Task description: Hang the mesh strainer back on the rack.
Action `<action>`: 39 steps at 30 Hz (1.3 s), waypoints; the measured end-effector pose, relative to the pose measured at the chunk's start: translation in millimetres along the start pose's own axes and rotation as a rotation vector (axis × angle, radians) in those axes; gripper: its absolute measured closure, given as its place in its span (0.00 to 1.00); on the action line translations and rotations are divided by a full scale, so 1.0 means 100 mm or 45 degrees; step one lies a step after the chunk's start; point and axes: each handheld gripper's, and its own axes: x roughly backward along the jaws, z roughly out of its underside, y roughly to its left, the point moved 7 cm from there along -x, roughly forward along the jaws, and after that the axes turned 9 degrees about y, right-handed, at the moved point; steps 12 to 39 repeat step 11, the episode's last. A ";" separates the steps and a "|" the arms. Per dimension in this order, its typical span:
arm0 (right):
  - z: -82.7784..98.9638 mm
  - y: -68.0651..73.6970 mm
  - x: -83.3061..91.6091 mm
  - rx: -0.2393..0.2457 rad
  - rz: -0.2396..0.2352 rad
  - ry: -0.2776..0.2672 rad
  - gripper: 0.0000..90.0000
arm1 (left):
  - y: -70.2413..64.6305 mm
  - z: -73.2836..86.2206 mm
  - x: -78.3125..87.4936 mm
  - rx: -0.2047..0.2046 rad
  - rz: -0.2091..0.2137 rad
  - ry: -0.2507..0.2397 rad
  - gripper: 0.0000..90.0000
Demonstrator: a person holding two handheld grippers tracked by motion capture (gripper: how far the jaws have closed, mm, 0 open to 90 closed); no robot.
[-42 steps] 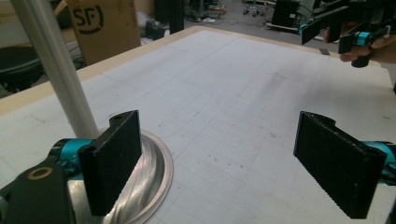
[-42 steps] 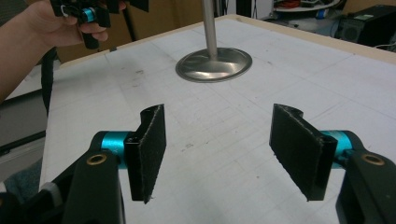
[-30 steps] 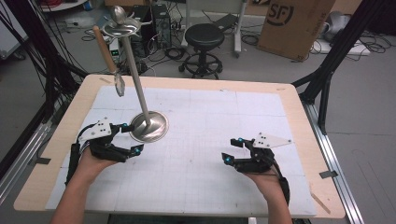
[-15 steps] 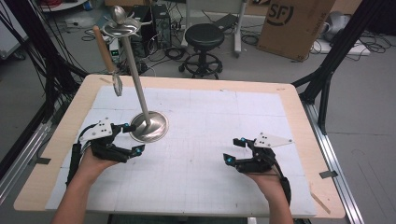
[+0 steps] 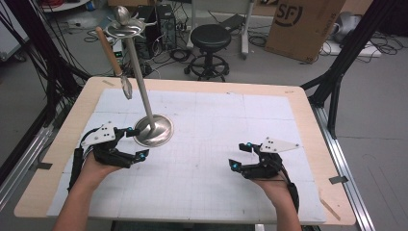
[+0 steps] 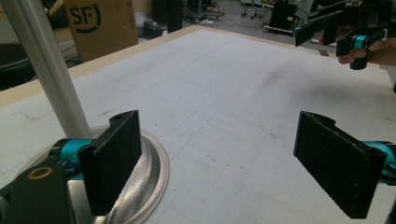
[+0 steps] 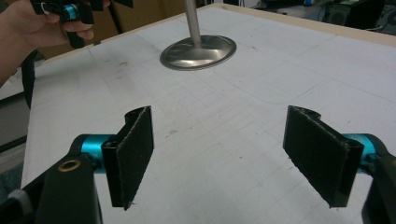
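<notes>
Both jaws wide and empty, the left gripper [image 5: 137, 143] at lower left flanks the polished steel stand's round base [image 5: 155, 131]; right gripper [image 5: 239, 156] idles lower right. Best: steady the base before reaching for the hanging wooden-handled utensil [image 5: 114, 61].

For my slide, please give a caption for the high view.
Two open grippers, left and right, resting beside a tall steel stand.

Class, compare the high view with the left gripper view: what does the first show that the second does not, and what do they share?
High view alone: the stand's top dish, a wooden-handled utensil hanging from it, and the black stool.
Left gripper view alone: the left gripper jaws seen close up, wide apart, with nothing between them.
Both: the stand's round metal base, its pole, the right gripper and the white table mat.
</notes>
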 end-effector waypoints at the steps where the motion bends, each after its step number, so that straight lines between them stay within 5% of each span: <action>1: 0.00 0.00 0.00 -0.001 -0.001 0.000 0.26 | 0.00 0.00 0.00 0.000 0.000 0.001 0.18; 39: 0.00 0.00 -0.01 0.006 -0.001 0.003 0.26 | 0.00 0.01 -0.01 0.004 0.004 0.007 0.18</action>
